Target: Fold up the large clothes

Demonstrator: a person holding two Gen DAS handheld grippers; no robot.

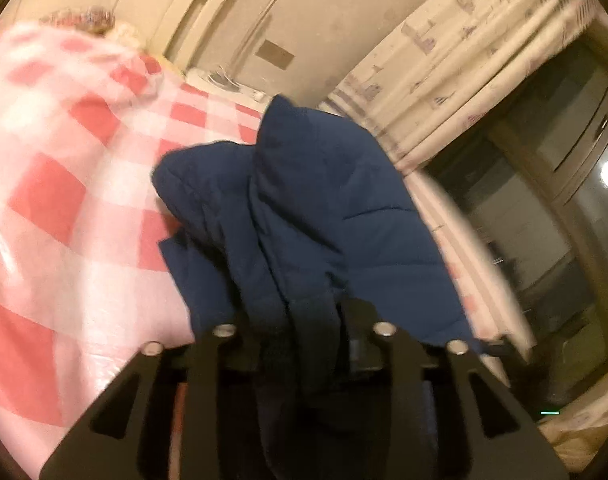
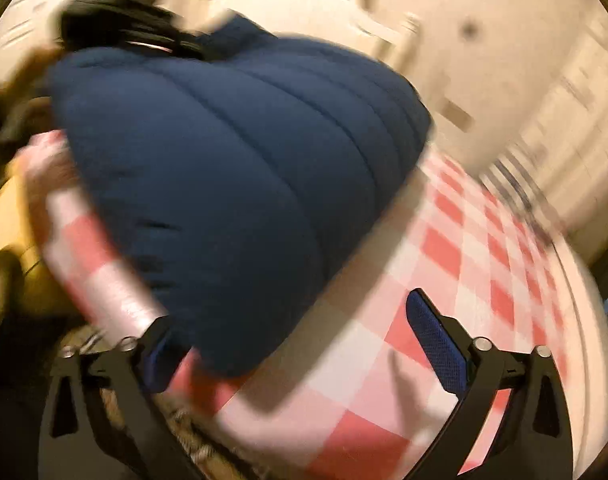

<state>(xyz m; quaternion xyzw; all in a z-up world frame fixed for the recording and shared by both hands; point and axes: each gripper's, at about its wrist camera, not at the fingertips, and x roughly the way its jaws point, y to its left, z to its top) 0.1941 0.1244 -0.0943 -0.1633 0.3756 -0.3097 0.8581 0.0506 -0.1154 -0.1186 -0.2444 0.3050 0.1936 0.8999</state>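
A bed covered by a pink-and-white checked bedspread is observed at the left of the left wrist view, with a navy padded jacket lying bunched on it toward the centre. A fold of the jacket is seen drawn down between the fingers of the left gripper, which is clamped on it. A patterned curtain is noted at the right. In the right wrist view, the jacket is recorded at left and centre, raised over the bedspread. The right gripper is found with its fingers wide apart, nothing pressed between the pads.
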